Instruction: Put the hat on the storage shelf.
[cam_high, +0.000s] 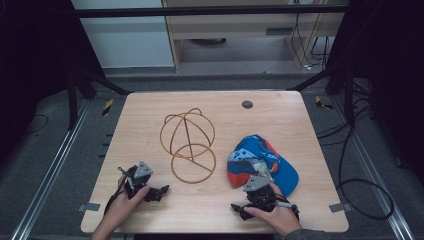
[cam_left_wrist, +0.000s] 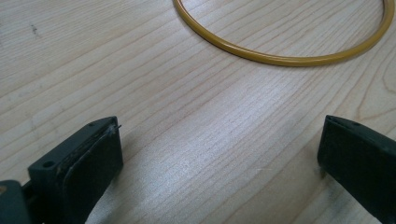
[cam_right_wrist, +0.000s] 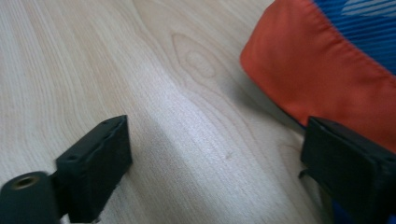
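Black gripper (cam_right_wrist: 217, 154), orange-blue fabric cap (cam_right_wrist: 327, 70)

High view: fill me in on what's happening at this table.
A person holds a hand-held gripper in each hand at the near edge of the wooden table. The left hand-held gripper is open, facing the wire cap stand. The right hand-held gripper is open beside the blue and orange cap. Nothing is gripped.

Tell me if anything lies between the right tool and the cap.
Nothing visible does. The right tool stands open over bare table, with the cap's orange brim just ahead beside one jaw. The wire stand sits off to the side, nearer the left tool.
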